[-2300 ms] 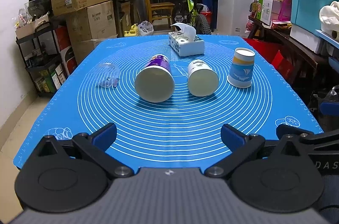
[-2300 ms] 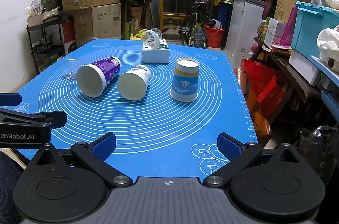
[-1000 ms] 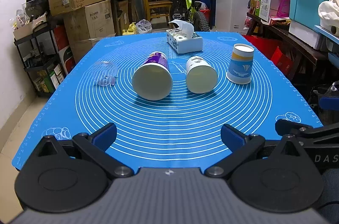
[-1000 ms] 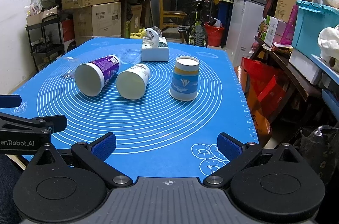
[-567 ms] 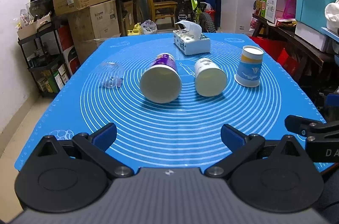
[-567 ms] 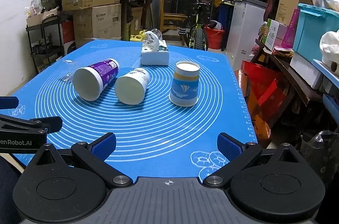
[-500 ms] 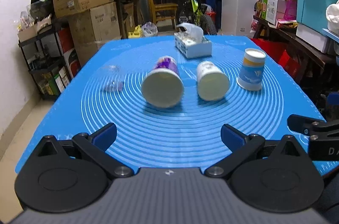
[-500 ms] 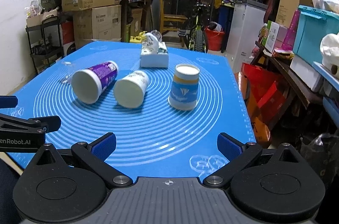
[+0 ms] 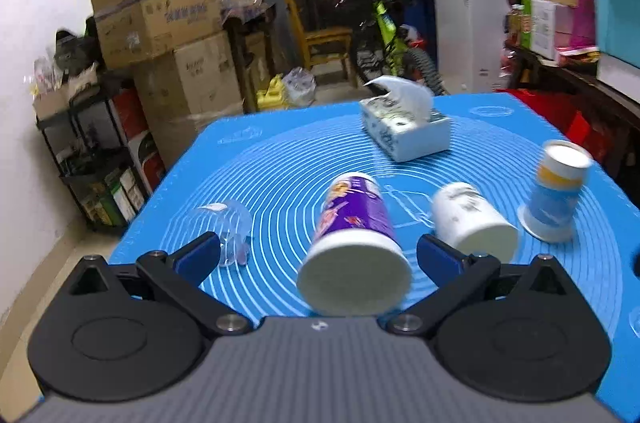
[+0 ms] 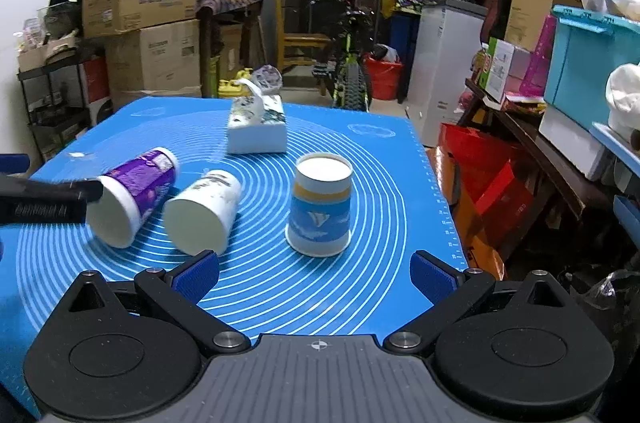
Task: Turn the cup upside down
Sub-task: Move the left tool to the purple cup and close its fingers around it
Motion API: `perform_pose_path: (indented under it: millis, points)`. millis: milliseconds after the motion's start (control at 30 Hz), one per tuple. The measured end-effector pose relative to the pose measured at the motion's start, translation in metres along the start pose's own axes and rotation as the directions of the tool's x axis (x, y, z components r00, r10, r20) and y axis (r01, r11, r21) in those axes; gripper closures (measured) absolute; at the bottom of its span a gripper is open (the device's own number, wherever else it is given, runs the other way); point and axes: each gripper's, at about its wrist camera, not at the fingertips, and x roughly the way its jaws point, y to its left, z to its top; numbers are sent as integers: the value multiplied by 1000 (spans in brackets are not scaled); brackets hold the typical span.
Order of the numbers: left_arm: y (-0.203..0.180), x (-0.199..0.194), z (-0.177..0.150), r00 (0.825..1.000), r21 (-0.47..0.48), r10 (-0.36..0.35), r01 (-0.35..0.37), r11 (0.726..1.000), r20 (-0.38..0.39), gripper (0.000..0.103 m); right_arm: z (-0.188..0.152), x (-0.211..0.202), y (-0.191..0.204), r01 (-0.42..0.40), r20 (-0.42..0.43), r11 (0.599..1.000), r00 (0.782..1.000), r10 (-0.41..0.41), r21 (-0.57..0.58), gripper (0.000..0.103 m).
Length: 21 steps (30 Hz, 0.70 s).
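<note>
Purple cup lying sideways between spread left claw, right claw spread

Paper, plastic and a rubbery mat

Three paper cups, purple, white and blue, are seen on a smooth blue mat (faintly glossy); a clear plastic cup and matt black gripper plastic are also shown.
</note>
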Motion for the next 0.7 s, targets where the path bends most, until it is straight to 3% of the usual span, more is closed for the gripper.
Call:
perform_pose_path:
  millis: [133, 267, 433, 467, 500, 533, 700]
  points:
    - [1, 38, 12, 993, -33, -38, 35, 999, -112, 0, -2, 16, -4, 12, -27, 1000, 1000, -12, 9, 2]
    - [2, 61, 16, 983, -87, -62, 47, 995, -173, 0, -4, 26, -8, 23, -43, 1000, 999, -23, 11, 2]
    - [0, 79, 20, 970, -81, -67, 49, 995, -234, 1, -8, 33, -12, 31, -57, 999, 998, -30, 20, 2]
    - [-1, 80, 20, 968, -80, -73, 55, 995, -241, 7, -9, 34, -13, 32, -60, 999, 998, -31, 22, 2]
    - [-1, 81, 20, 966, -83, -82, 64, 995, -246, 22, -9, 36, -13, 32, -63, 999, 998, -31, 24, 2]
    - [-1, 81, 19, 959, -92, -109, 88, 992, -260, 28, -10, 37, -14, 32, -67, 999, 997, -30, 26, 2]
    - [0, 79, 19, 956, -95, -120, 98, 991, -268, 31, -11, 37, -13, 32, -70, 999, 997, -30, 24, 2]
